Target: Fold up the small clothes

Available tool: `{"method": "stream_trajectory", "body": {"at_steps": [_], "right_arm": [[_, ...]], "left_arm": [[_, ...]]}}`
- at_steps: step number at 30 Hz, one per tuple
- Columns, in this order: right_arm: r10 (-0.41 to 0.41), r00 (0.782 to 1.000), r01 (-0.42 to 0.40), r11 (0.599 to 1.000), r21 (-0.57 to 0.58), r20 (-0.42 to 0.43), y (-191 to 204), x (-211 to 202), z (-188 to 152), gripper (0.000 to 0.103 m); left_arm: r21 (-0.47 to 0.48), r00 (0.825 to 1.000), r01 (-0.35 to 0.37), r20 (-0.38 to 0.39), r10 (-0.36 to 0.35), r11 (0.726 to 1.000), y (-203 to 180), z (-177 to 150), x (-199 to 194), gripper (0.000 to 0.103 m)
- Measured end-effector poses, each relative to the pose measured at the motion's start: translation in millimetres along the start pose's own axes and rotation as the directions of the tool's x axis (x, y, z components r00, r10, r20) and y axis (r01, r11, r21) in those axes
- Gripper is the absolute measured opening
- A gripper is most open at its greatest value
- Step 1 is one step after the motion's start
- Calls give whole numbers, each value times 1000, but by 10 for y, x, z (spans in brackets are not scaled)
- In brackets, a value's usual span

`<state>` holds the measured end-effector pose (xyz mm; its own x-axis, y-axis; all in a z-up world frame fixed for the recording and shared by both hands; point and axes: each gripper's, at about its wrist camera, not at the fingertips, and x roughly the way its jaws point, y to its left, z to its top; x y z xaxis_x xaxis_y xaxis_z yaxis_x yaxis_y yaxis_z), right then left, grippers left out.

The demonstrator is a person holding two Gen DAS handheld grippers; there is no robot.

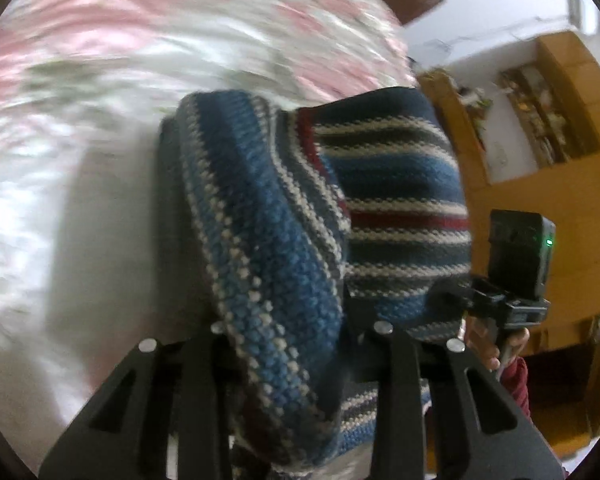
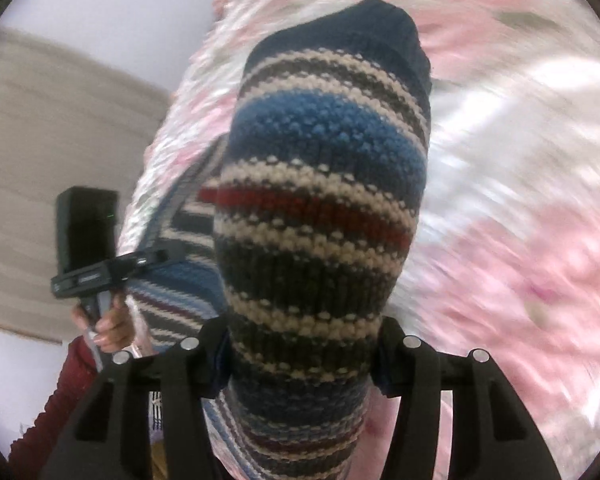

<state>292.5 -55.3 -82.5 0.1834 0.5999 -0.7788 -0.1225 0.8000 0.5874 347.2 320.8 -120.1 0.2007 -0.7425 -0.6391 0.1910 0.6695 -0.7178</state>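
A chunky striped knit sweater [image 1: 284, 240] in blue, cream, grey and red is held lifted above the blurred pink floral bedspread [image 1: 100, 40], bunched in the left gripper [image 1: 260, 208] and clamped in the right gripper [image 2: 300, 344].

- Left gripper [image 1: 284, 332]: matte black arms with slotted cut-outs and round silver screw heads
- Right gripper [image 2: 300, 344]: same black build
- Ribbed dark-red sleeve [image 2: 60, 396] at the wrist
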Motion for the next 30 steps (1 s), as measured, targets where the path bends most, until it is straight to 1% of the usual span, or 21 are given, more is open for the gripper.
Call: {"method": "stream_trajectory", "body": {"at_steps": [2,4,6,8,9,11,12,13,15,17,18,21,22,23,25,27,30], "right_arm": [[-19,1000,19,998,60,0,-343,-148,-180,55],[-29,1000,29,995,95,-8,-588,-209,-309,55],[-37,999,38,992,122,-10,-825,-203,-434,57],[-48,999,51,986,159,-19,-1015,-87,-497,59],[-55,998,57,984,169,-21,-1099,-5,-545,62],[-36,999,38,981,190,-15,-1190,103,-594,65],[-23,1000,23,981,193,-3,-1195,122,-604,68],[-25,1000,24,982,188,3,-1225,78,-619,69],[-56,998,54,987,153,12,-1121,42,-663,78],[-87,996,84,988,128,23,-1020,-25,-756,82],[-89,996,85,988,125,23,-1084,-96,-835,83],[-88,996,84,986,142,20,-1113,-232,-1055,83],[-80,997,77,987,145,20,-1113,-268,-1129,83],[-73,997,69,987,146,22,-1125,-328,-1190,84],[-49,999,46,988,148,21,-1062,-339,-1309,84],[-53,999,50,989,142,15,-987,-302,-1376,84],[-82,997,82,989,120,-2,-932,-224,-1431,84]], "left_arm": [[31,1000,16,-10,-16,999,-337,-95,211,30],[47,999,23,-35,-22,999,-589,-198,466,30],[38,997,28,-69,-25,999,-715,-301,681,30],[47,995,4,-103,1,999,-843,-445,986,30],[49,994,-5,-111,11,999,-872,-457,1106,30],[77,990,-55,-125,65,995,-874,-547,1348,30],[69,988,-76,-131,85,995,-809,-573,1431,31],[59,985,-105,-135,112,993,-740,-588,1547,31],[33,980,-136,-140,139,990,-602,-575,1682,32],[18,982,-129,-134,130,991,-571,-516,1697,33],[13,983,-126,-132,127,992,-570,-518,1679,34],[65,980,-163,-108,169,985,-715,-574,1524,39],[77,978,-172,-103,179,982,-814,-644,1463,41],[82,978,-174,-100,181,981,-859,-682,1419,45],[100,979,-176,-86,184,979,-965,-768,1312,56],[116,974,-192,-96,204,974,-1024,-846,1263,61],[116,967,-217,-110,230,969,-1005,-992,1270,62]]}}
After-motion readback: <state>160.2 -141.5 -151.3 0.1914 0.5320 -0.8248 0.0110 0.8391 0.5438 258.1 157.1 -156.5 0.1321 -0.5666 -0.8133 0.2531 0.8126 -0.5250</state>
